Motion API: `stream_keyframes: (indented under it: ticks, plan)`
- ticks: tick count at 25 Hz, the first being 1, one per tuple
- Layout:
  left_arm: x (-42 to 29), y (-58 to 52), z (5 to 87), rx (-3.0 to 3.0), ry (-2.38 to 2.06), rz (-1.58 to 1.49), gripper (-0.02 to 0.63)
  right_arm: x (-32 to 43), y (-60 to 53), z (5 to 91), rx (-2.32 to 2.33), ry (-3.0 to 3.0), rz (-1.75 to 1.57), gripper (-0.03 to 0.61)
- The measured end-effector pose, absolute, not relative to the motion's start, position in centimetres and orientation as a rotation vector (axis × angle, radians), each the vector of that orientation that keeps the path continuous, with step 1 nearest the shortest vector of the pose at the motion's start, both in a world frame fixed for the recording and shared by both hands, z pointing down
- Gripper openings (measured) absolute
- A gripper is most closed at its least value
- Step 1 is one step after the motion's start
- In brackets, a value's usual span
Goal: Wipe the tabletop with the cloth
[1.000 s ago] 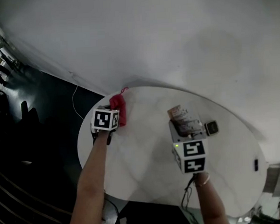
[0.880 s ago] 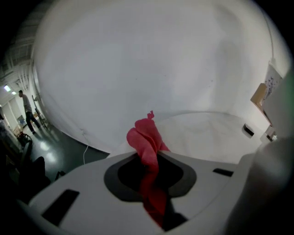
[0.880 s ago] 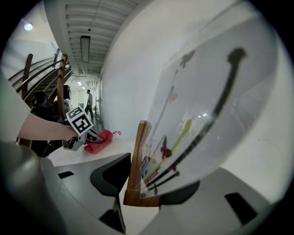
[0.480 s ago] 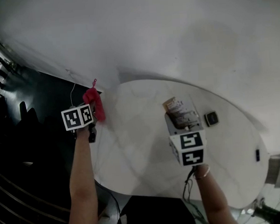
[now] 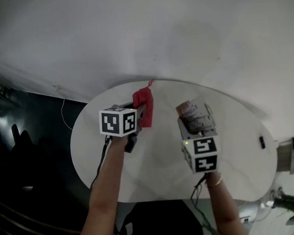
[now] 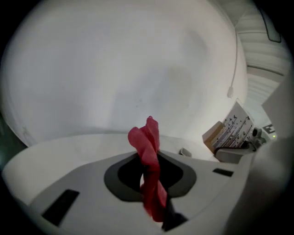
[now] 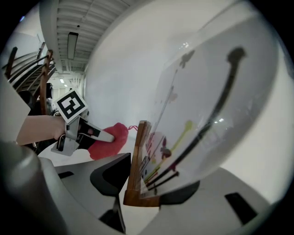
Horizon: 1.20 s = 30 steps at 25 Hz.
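A red cloth (image 5: 144, 106) is bunched between the jaws of my left gripper (image 5: 137, 120), which is shut on it over the left middle of the round white table (image 5: 155, 168). In the left gripper view the cloth (image 6: 149, 156) stands up out of the left gripper (image 6: 154, 183). My right gripper (image 5: 197, 132) is shut on a clear sign stand (image 5: 194, 116) with a wooden base and a printed card in it. The stand (image 7: 193, 114) fills the right gripper view, its wooden base (image 7: 138, 183) between the jaws of the right gripper (image 7: 142, 195). The cloth (image 7: 108, 140) shows to its left.
A small dark object (image 5: 262, 142) lies near the table's right edge. Dark floor (image 5: 35, 161) with a thin white cable drops away left of the table. A white wall (image 5: 181, 33) curves round the far side. The person's forearms reach in from the bottom.
My left gripper swung out past the table's left edge with the cloth, then came back over the table towards the middle. The right gripper has kept hold of the stand with little movement.
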State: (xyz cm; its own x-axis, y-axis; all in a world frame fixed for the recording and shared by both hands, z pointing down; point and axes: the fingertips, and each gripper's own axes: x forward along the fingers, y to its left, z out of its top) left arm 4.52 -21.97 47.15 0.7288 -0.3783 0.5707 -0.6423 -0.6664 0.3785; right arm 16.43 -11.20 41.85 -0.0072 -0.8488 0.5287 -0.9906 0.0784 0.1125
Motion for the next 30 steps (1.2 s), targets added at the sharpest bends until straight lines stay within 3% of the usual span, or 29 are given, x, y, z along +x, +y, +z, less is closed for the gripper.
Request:
stream_keyframes:
  ticks: [5, 10, 16, 30]
  plan:
    - [12.2, -17.4, 49.7, 2.340, -0.566, 0.651, 0.061, 19.3, -8.5, 41.9, 1.896, -1.817, 0.430, 0.184]
    - [11.8, -16.1, 54.4, 2.344, -0.604, 0.922, 0.061, 19.3, -7.7, 42.2, 1.899, -1.805, 0.436, 0.184]
    - [4.1, -17.8, 55.7, 2.309, -0.738, 1.020, 0.061, 17.0, -9.2, 42.5, 1.824, -1.865, 0.420, 0.184]
    - [-23.0, -21.6, 55.8, 1.957, -1.332, 0.870, 0.061, 8.5, -13.3, 43.6, 1.585, -2.048, 0.374, 0.184]
